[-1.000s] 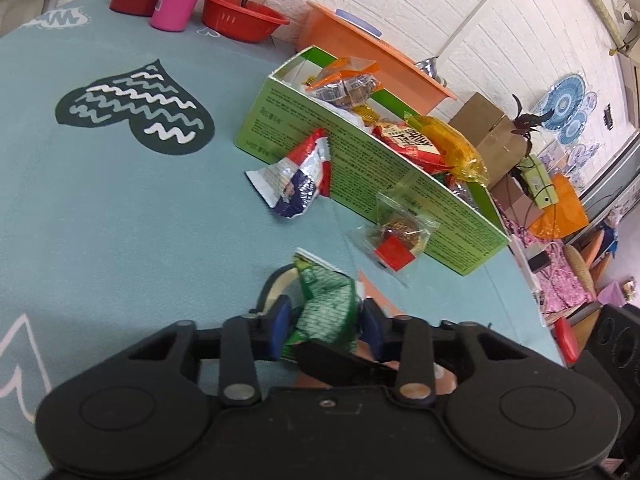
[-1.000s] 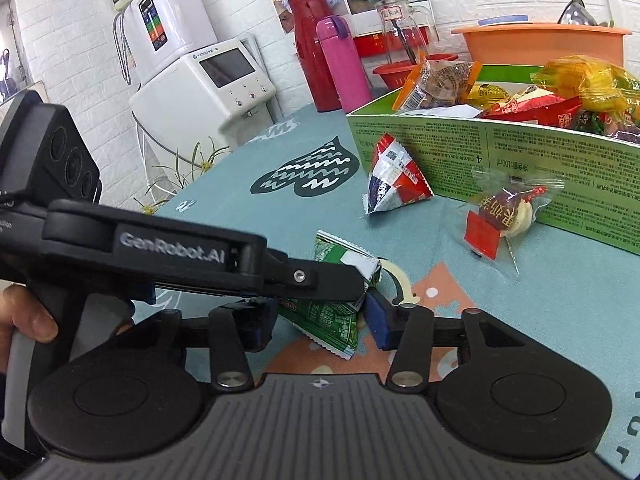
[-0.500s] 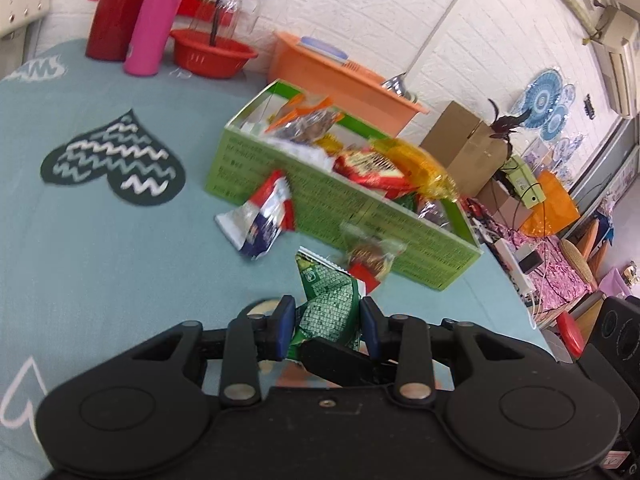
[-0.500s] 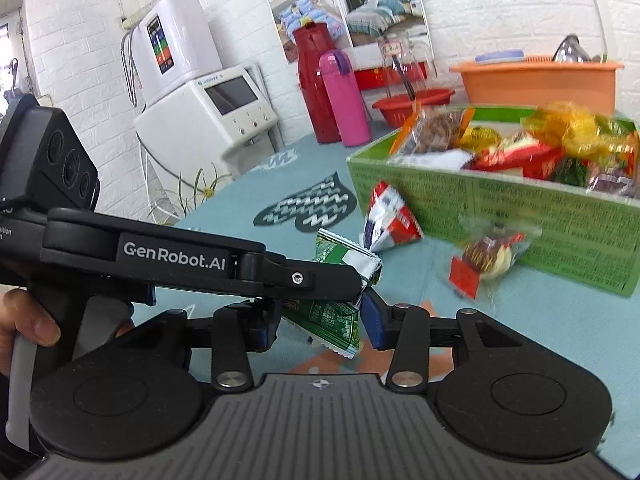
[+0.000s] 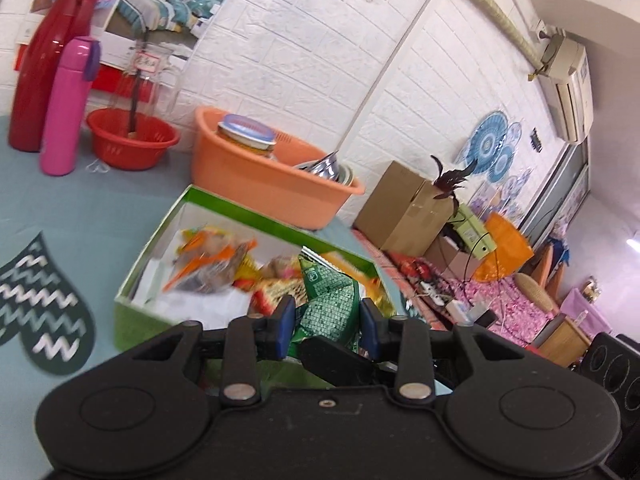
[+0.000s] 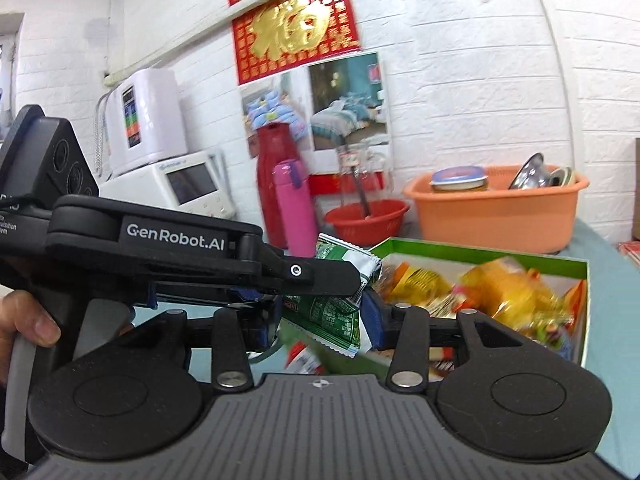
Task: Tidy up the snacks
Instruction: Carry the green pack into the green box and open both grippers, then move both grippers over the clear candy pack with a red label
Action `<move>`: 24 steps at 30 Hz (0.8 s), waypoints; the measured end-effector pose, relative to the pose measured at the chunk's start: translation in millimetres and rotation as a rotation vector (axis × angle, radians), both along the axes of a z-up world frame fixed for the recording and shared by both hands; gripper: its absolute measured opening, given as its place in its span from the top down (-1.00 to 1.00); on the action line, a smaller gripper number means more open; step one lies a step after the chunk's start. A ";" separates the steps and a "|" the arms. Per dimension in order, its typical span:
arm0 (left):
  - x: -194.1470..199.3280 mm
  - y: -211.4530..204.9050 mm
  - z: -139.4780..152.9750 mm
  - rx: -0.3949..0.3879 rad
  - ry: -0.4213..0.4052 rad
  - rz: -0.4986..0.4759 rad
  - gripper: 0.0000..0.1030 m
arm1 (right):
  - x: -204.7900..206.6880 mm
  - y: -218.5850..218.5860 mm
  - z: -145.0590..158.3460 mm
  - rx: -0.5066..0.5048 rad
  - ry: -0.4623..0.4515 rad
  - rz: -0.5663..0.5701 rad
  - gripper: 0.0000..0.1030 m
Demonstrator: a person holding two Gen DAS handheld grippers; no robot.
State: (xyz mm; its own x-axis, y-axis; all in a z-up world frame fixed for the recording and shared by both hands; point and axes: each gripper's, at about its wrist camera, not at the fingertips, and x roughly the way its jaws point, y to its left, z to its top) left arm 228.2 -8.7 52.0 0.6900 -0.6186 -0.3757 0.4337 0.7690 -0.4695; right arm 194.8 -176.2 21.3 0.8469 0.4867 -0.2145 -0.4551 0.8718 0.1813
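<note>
A green snack packet [image 5: 330, 306] is clamped between the blue pads [image 5: 285, 316] of the left hand-held gripper [image 5: 326, 326] and is carried clear of the table [image 5: 72, 216], in front of the open green box [image 5: 132, 284]. In the right wrist view the same packet [image 6: 332, 300] is seen crossing between the fingers of the right hand-held gripper [image 6: 324, 322]; that gripper's jaws stand apart and no firm pinch on the wrapper can be made out, so it is read as released, though the left tool hides one of its pads. A hand [image 6: 24, 320] is seen on the left tool's grip.

The box is already well filled with orange, yellow and red wrappers, somewhat blurred. Behind it an orange basin [image 5: 256, 172], a red bowl [image 5: 132, 146], a pink bottle [image 5: 68, 108] and a red flask [image 5: 44, 68] are set along the brick wall.

The step in hand is judged to be the transfer of the green packet to the box; the pick-up is done and the drop is not yet made. For the next move, the packet would need to be brought over the box's opening, beyond the near wall, and lowered toward a gap among the wrappers before the left jaws are parted. The right tool should be kept clear of the wrapper so it is not snagged on release. At least one more packet [image 6: 304, 360] is glimpsed below, outside the box.
</note>
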 end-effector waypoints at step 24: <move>40.4 0.9 -16.4 0.012 -0.003 0.115 -1.00 | 46.3 -18.1 -27.1 -0.082 -0.025 -0.084 -1.00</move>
State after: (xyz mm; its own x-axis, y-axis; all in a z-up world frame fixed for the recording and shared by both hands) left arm 268.6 -7.9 35.6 0.7571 -0.5310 -0.3806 0.3437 0.8192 -0.4592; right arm 241.1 -194.3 -5.8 0.8893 0.3957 -0.2291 -0.3836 0.9184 0.0973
